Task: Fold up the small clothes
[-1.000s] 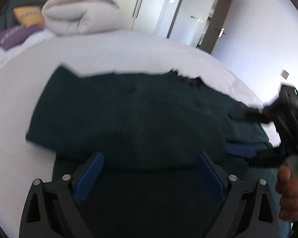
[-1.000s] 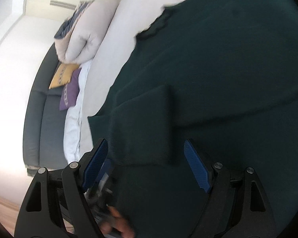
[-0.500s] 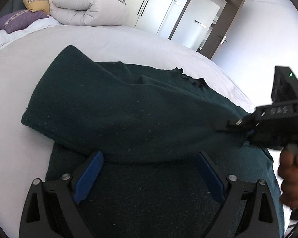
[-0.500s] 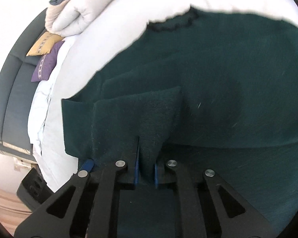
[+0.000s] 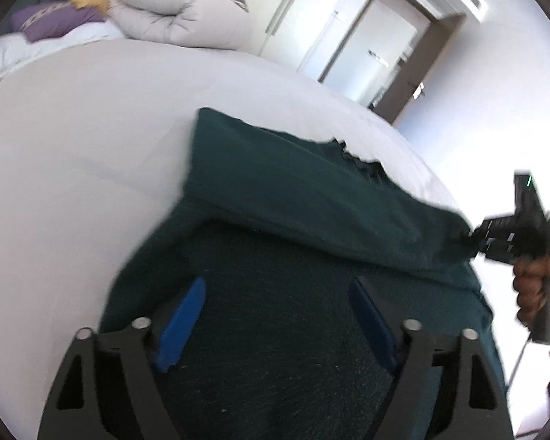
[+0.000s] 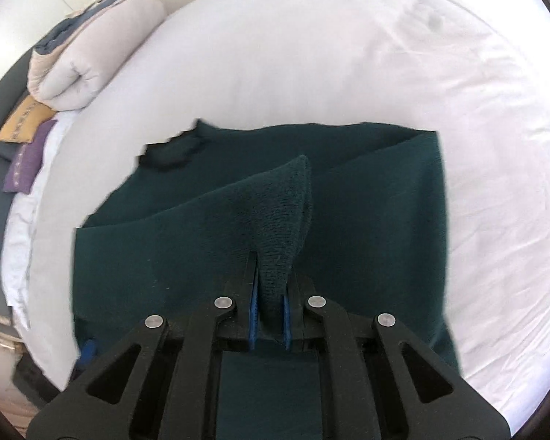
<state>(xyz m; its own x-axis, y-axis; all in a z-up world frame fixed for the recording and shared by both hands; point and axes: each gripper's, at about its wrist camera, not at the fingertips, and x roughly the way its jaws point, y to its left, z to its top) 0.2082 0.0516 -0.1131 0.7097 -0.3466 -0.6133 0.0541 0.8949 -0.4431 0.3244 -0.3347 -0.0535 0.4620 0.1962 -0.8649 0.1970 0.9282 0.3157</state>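
Right fingers point(image 6: 269, 315) pinch a sleeve end of my dark green sweater point(image 6: 366, 227), lifted so it can fold across. Left fingers point(image 5: 271, 321) are closing, nothing pinched, above its body at 6 o'clock on the bed point(image 5: 77, 154).

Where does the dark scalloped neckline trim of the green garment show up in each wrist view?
Left wrist: neckline trim on the garment's far edge, right of centre.
Right wrist: neckline trim at the garment's upper left corner, left of centre.
Shared landmark: rolled duvet, upper left in both.
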